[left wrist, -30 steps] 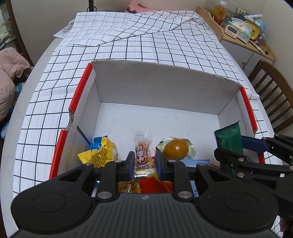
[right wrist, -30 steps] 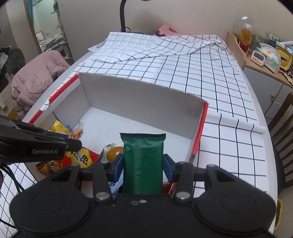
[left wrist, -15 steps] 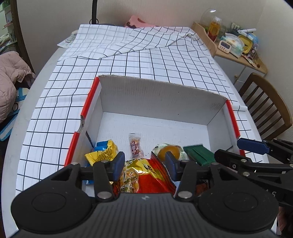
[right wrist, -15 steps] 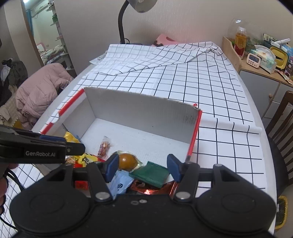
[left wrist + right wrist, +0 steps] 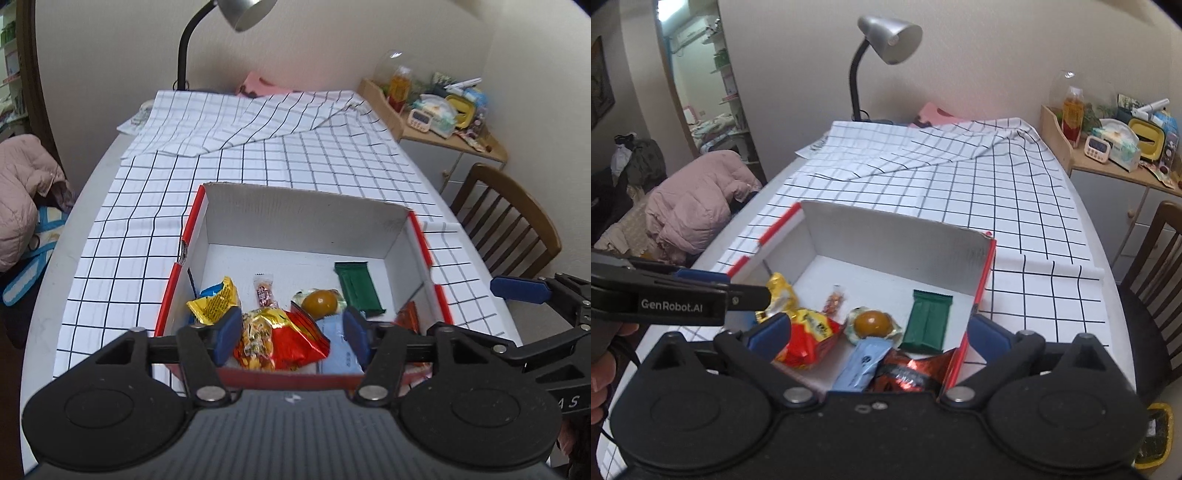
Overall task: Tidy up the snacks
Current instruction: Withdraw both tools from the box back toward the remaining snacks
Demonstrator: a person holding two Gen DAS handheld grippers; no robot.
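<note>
A white cardboard box (image 5: 295,218) (image 5: 886,236) with red edges sits on the checked tablecloth and holds several snacks. Inside lie a green bar (image 5: 356,286) (image 5: 927,319), a wrapped brown egg (image 5: 320,301) (image 5: 871,322), a small sausage packet (image 5: 264,291) (image 5: 835,298), a yellow packet (image 5: 214,301), a red and gold bag (image 5: 280,339) (image 5: 809,339) and a light blue bar (image 5: 864,363). My left gripper (image 5: 291,334) hovers above the box's near edge, jaws opening, nothing pressed between them. My right gripper (image 5: 879,332) hangs over the near right corner, jaws opening wide and empty.
A dark red foil packet (image 5: 905,373) lies in the box's near right corner. A desk lamp (image 5: 886,40) stands at the table's far end. A wooden chair (image 5: 506,218) and a cluttered side cabinet (image 5: 1119,147) are to the right, a pink jacket (image 5: 690,210) to the left.
The left gripper let go of the small sausage packet and the right released the green bar; both now lie in the box. Both grippers opened, rose and drew back.
</note>
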